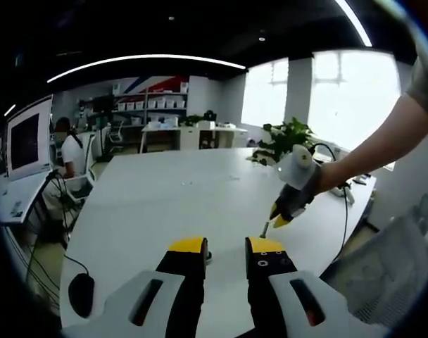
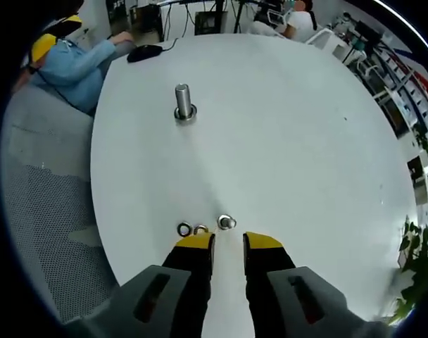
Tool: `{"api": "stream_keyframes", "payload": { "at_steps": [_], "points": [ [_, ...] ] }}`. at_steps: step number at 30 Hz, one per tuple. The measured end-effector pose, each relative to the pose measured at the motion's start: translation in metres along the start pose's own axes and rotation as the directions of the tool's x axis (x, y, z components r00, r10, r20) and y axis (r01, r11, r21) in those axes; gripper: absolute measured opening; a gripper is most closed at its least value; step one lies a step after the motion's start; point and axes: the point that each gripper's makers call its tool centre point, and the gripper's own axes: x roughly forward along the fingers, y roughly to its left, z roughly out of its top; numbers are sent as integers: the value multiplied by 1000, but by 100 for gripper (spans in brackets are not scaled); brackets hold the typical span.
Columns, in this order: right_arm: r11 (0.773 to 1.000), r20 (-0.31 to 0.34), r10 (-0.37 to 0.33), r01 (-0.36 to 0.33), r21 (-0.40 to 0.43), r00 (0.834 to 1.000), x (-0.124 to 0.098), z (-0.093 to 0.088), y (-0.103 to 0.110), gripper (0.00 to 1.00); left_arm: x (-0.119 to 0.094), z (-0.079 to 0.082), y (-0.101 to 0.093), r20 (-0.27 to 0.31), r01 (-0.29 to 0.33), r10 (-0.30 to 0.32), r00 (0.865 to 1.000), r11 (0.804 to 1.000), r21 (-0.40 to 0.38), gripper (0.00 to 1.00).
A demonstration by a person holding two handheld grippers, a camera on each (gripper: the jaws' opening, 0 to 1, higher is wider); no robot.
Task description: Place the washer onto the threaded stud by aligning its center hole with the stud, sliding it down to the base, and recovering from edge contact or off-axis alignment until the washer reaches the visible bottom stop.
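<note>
On the white round table (image 2: 305,141) a short metal threaded stud (image 2: 183,101) stands upright on a wider ring base, far ahead of my right gripper (image 2: 228,241). That gripper is open with nothing between its jaws. Just past its tips lie three small metal washers (image 2: 200,229) near the table edge. In the left gripper view my left gripper (image 1: 227,246) is open and holds nothing. A small dark object, apparently the stud (image 1: 208,255), peeks out beside its left jaw. The right gripper (image 1: 279,220), held by a hand, points down at the washers (image 1: 265,227).
A black mouse (image 2: 145,51) with its cable lies at the table's far edge, also seen as the mouse (image 1: 81,292). A blue sleeve (image 2: 80,67) rests by that edge. A mesh chair (image 2: 45,211) stands beside the table. A potted plant (image 1: 284,141), desks and a seated person (image 1: 72,155) are beyond.
</note>
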Motion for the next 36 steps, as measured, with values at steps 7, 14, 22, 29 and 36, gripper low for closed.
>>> {"api": "stream_keyframes", "payload": {
  "at_steps": [7,14,22,29,36],
  "points": [
    [1000,15,-5,5,25,1000,-3,-2,0,18,0,2,2,9,-6,6,1000,1000,-3,20],
    [999,24,-4,3,38,1000,-3,-5,4,19,0,2,3,8,-11,11,1000,1000,-3,20],
    [998,45,-7,4,63,999,0,-7,9,19,0,1,4,4,-18,18,1000,1000,-2,20],
    [997,35,11,-13,74,999,6,-14,15,20,0,1,6,5,-27,27,1000,1000,-6,20],
    [996,38,15,-18,82,999,7,-14,15,20,-1,2,5,11,-28,28,1000,1000,2,20]
  ]
}}
